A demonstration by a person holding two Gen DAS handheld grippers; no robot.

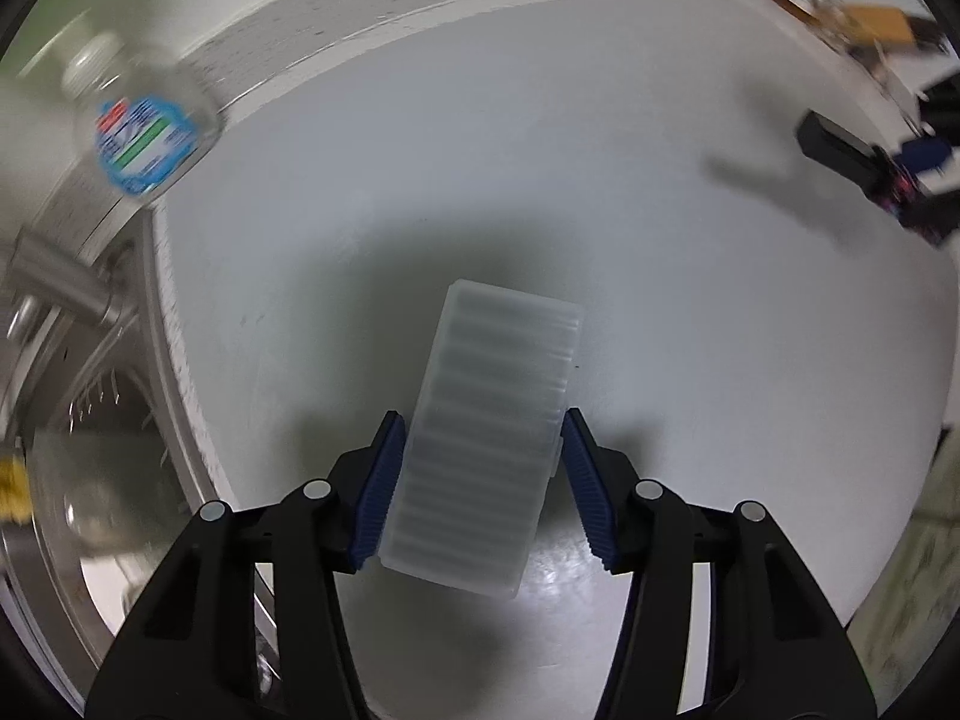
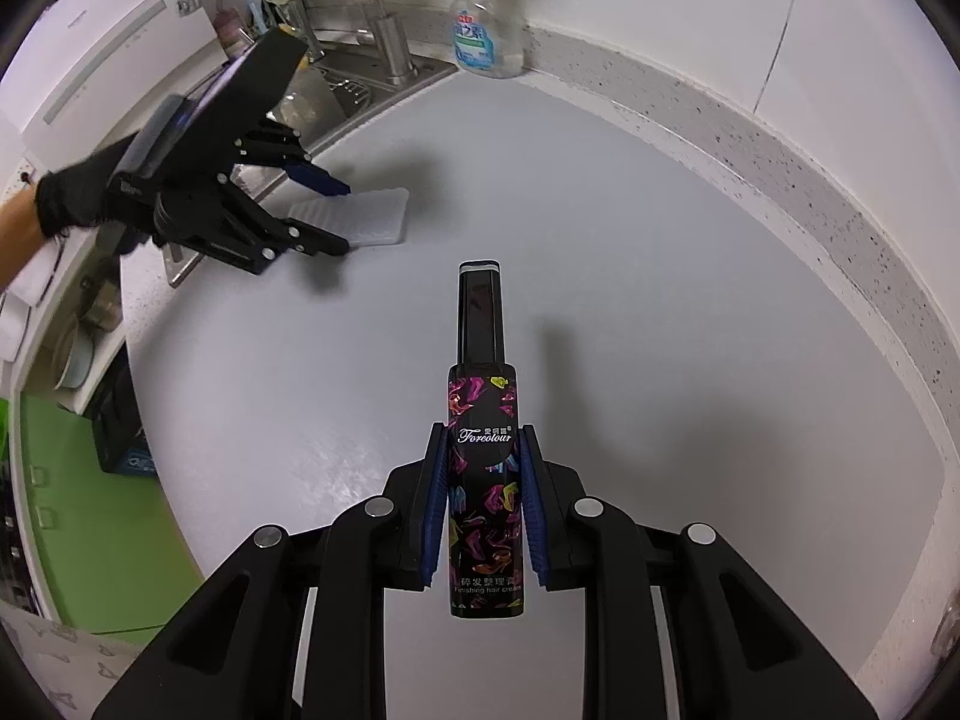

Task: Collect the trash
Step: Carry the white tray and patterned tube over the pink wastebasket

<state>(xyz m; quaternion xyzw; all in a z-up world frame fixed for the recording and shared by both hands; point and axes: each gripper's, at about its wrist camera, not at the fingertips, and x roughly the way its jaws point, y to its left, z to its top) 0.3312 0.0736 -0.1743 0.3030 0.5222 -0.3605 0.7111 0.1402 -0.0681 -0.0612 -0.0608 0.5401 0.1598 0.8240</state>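
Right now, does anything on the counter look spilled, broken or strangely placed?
Nothing stands out. The ribbed plastic box lies flat on the counter between the left gripper fingers, undamaged. The right gripper holds the hair cream tube. No spill shows.

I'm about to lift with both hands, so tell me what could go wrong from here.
The left gripper straddles the ribbed translucent plastic box slightly askew; it could twist or slip free. That box lies near the sink edge and might drop in. The right gripper pinches the Forcolour hair cream tube narrowly; it may pivot.
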